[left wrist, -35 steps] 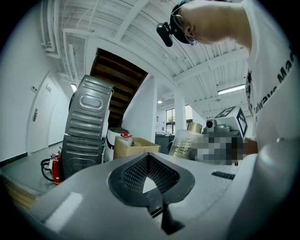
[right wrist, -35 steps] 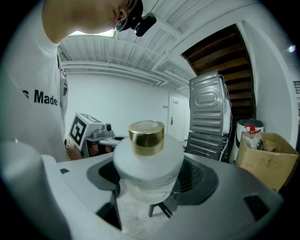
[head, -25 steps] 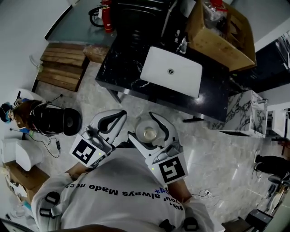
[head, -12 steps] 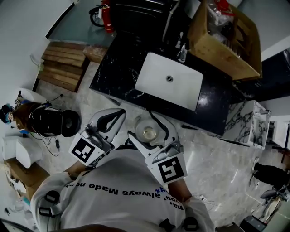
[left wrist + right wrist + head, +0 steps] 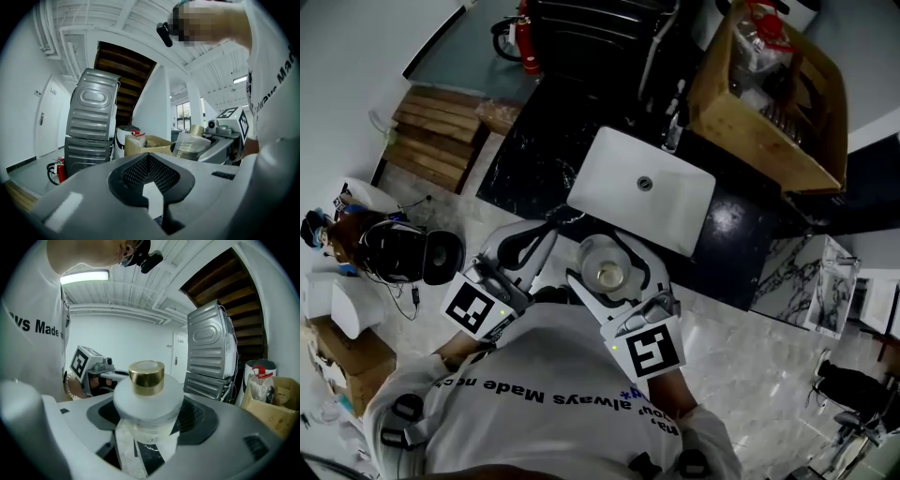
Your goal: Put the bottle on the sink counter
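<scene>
My right tongs (image 5: 148,426) are clenched on the bottle (image 5: 146,397), which stands upright between the two grey jaws. It is a squat, round bottle with a frosted, milky shoulder and a clearer lower body, topped by a short cylinder of a cap in shiny gold metal. The jaws are smooth grey plastic, and dark mesh-textured pads line the hollow where the bottle sits.

My left tongs (image 5: 149,159) are closed with nothing in them. Their jaws meet at the tips and leave only the diamond-shaped hollow of black mesh between the pads. They hang just beside the right pair, to its left.

From the head view, the bottle sits at the near edge of the counter (image 5: 530,150), just in front of the sink (image 5: 591,187), gripped in my tongs and not set down. The counter is glossy black stone with thin white veins. The sink is a plain white rectangle with rounded corners and a small round drain. A tap (image 5: 675,111) stands at its far rim. A big open cardboard box (image 5: 741,108) sits at the far right end of the counter.

The floor (image 5: 759,319) is pale polished marble with grey streaks. To the left lie brown wooden planks (image 5: 427,131), and a red fire extinguisher (image 5: 523,37) stands beyond them. A grey ribbed metal cabinet (image 5: 91,119) rises behind the counter, under dark wooden stairs (image 5: 123,70).
</scene>
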A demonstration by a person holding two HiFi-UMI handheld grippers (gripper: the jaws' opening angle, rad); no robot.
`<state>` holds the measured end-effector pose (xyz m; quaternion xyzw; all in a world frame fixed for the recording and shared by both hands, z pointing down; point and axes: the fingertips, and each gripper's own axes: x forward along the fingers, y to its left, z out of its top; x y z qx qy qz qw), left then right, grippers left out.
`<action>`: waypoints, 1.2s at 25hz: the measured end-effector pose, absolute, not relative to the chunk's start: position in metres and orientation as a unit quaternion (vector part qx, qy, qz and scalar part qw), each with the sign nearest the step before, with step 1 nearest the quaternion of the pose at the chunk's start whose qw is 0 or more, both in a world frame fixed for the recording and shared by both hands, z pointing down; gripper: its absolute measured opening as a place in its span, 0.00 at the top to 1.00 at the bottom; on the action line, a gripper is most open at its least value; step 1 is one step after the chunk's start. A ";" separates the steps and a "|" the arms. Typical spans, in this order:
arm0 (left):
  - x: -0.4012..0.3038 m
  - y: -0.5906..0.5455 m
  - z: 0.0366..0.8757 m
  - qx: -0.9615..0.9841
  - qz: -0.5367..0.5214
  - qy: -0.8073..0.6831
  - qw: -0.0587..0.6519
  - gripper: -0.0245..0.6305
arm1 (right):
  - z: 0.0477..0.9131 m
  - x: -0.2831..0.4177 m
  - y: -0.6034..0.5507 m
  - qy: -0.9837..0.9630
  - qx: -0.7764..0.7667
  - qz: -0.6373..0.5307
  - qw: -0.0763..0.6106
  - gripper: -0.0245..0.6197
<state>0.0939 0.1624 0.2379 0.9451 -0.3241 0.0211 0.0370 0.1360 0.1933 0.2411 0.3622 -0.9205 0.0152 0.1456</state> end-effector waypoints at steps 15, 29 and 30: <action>0.093 0.118 0.238 0.940 0.013 -0.339 0.037 0.96 | 0.242 0.132 0.151 -0.926 0.348 0.014 0.148 0.44; 0.018 0.016 0.243 0.944 0.010 -0.328 0.044 0.96 | 0.249 0.054 0.053 -0.922 0.347 0.016 0.168 0.44; 0.012 0.008 0.244 0.945 0.010 -0.325 0.045 0.96 | 0.251 0.047 0.043 -0.921 0.350 0.017 0.168 0.44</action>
